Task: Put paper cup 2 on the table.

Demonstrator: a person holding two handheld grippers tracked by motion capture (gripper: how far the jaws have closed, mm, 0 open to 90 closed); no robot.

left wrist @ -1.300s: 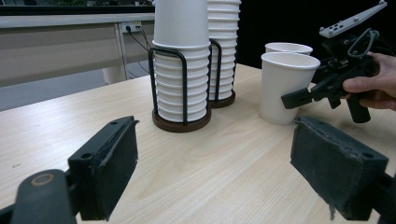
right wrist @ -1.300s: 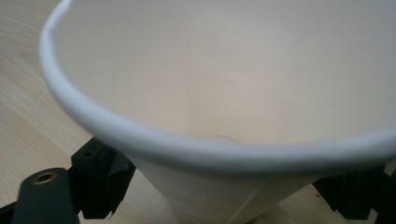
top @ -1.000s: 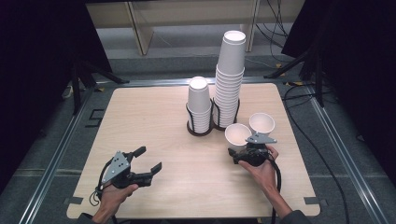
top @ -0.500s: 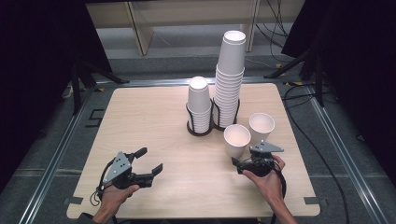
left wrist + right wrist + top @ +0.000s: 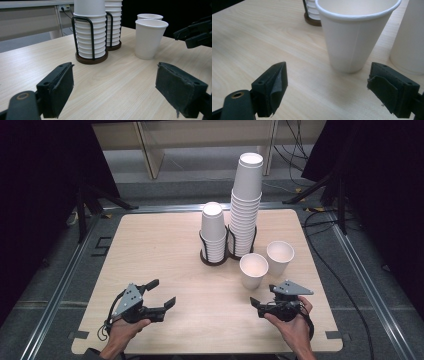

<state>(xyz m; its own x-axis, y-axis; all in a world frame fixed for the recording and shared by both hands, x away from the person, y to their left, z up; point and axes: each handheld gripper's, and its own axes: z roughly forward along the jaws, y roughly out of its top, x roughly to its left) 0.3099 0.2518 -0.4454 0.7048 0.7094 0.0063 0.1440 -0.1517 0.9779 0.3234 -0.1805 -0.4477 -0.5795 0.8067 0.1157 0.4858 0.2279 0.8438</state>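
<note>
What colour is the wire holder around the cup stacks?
Black wire holder on a dark brown base, clearest in the left gripper view.

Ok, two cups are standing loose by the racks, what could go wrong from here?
The near cup stands empty just ahead of the open right gripper; a nudge could tip it into the far cup beside it. The tall stack rises well above its wire rack, so a knock might topple it.

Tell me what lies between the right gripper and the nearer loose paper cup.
Nothing: between the right gripper and the nearer paper cup lies bare wooden table, as the right gripper view shows.
</note>
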